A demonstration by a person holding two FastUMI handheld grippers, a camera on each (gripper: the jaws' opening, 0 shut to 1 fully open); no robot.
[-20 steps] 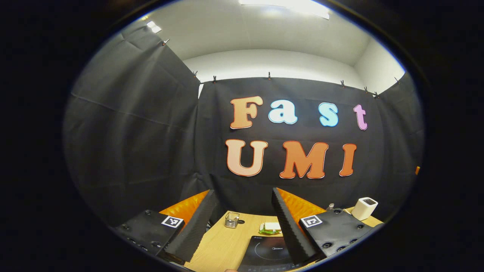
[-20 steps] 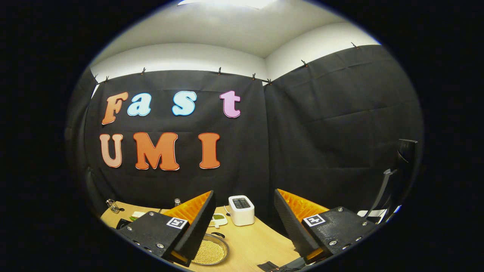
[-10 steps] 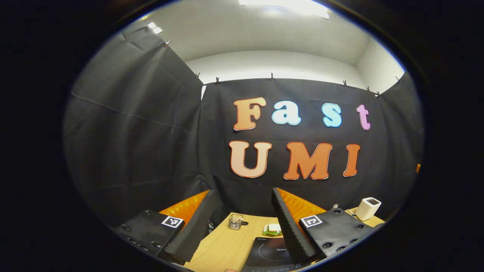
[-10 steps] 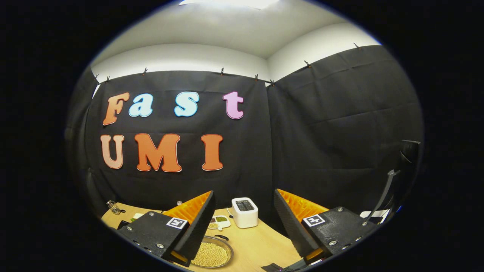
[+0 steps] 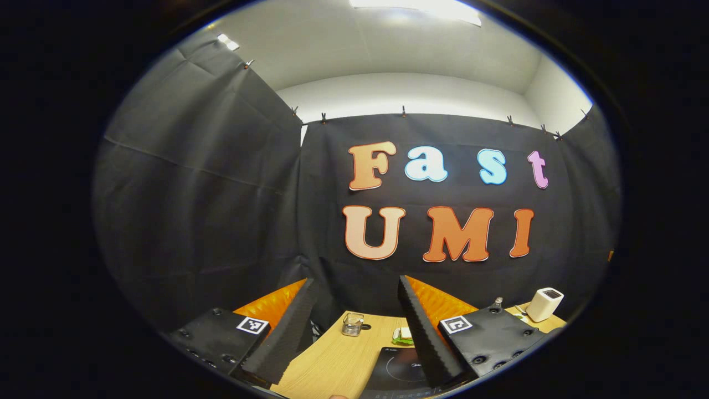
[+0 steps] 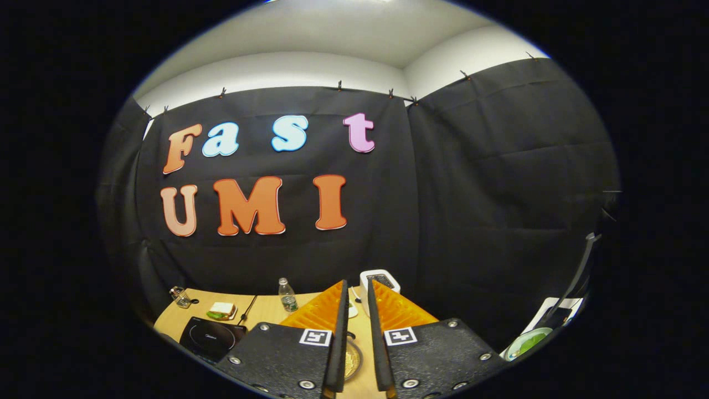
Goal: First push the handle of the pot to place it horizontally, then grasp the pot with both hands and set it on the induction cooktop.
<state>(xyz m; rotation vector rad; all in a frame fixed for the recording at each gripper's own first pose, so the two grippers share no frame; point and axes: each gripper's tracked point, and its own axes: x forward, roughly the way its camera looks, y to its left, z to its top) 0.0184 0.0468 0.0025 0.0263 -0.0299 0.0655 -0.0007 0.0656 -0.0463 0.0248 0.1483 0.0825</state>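
Wood-grain table [image 5: 332,360] is seen low in both views, both grippers being held high and aimed at the booth wall, prob. a ready pose before the handle push. Induction cooktop [image 5: 396,370] lies just ahead of the left gripper [image 5: 354,327], whose fingers are spread wide w/ nothing between. Right gripper [image 6: 355,332] is nearly closed, a thin gap left, nothing gripped. Pot [image 6: 350,360] is glimpsed through that gap, approx. below the right gripper; handle can't be made out.

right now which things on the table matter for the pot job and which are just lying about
For the job:
cooktop
pot, mostly hidden behind the right gripper
left gripper

Lying about:
toaster
bottle
sandwich plate
glass jar
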